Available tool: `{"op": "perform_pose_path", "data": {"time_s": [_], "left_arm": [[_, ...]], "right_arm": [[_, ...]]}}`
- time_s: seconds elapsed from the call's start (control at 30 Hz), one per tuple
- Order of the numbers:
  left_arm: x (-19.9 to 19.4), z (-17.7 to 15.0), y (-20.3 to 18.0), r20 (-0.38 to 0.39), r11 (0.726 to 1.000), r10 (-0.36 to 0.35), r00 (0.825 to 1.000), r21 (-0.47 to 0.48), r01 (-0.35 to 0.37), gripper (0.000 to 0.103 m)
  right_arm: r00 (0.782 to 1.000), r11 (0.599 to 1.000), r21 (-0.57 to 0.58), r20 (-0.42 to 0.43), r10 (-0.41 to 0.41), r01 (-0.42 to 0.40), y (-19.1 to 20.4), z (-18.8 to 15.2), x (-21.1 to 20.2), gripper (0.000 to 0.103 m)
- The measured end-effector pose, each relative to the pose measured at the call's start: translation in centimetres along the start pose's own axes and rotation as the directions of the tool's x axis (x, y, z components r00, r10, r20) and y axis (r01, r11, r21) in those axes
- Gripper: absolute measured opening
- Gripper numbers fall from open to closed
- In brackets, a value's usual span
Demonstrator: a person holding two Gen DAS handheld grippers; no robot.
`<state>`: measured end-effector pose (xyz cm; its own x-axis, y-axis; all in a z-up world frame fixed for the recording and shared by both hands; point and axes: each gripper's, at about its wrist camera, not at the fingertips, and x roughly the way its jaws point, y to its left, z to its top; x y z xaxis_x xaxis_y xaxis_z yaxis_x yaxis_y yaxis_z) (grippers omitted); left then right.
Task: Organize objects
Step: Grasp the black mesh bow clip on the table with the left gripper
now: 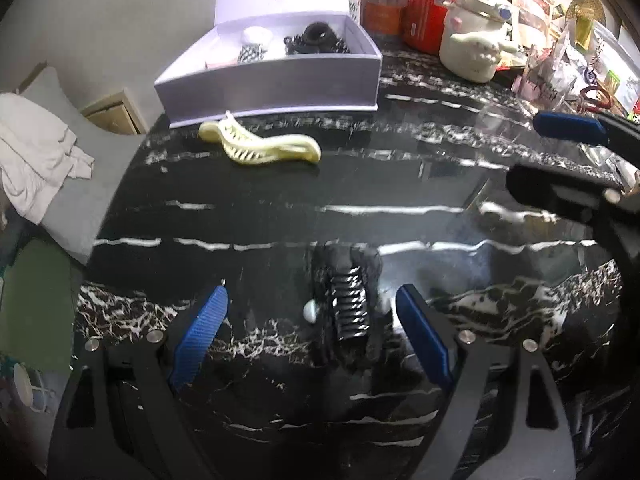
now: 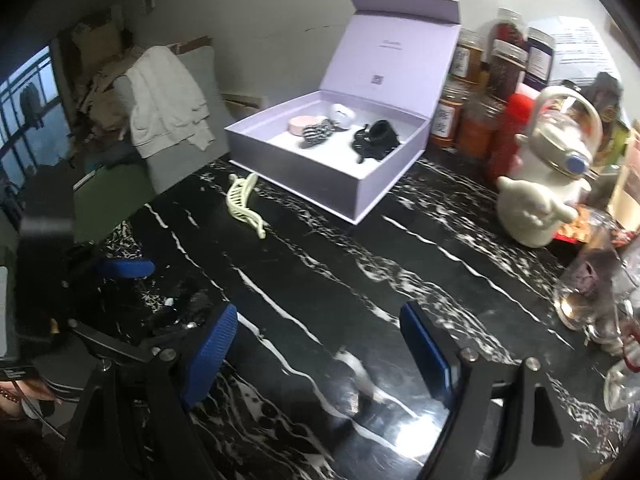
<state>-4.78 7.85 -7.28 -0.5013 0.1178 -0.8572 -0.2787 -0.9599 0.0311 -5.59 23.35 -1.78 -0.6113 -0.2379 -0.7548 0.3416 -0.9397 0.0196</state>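
The left gripper (image 1: 312, 320) stood wide open and empty, a black claw clip (image 1: 352, 312) lying on the marble table (image 1: 280, 184) between its pads, untouched. It looked light, stiff and glossy, likely slippery; gripping across its ribbed body seemed safest. The right gripper (image 2: 320, 344) was also wide open over bare table. Farther off, a cream claw clip (image 1: 260, 146) lay just before the open lavender box (image 1: 280, 80).

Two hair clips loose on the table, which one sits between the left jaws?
The black hair clip: it lies on the marble table between the open left jaws. The cream hair clip lies farther off, just in front of the lilac box.
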Motion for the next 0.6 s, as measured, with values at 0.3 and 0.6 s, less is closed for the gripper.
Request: {"op": "perform_pose_path", "data": {"time_s": [0.3,0.6], "left_arm": [[1.1,-0.1,3.7,-0.004,0.997,0.024,1.000,-0.070,-0.024,0.086],[1.5,0.7,7.5,0.024,0.992,0.003,1.000,-0.127,0.000,0.085]], "right_arm": [[0.997,0.997,-0.014,-0.025,0.077,-0.077,1.6,1.6,2.5,0.084],[0.987,0.986,-0.055,-0.051,0.152,-0.155,3.5,3.9,5.9,0.084]]}}
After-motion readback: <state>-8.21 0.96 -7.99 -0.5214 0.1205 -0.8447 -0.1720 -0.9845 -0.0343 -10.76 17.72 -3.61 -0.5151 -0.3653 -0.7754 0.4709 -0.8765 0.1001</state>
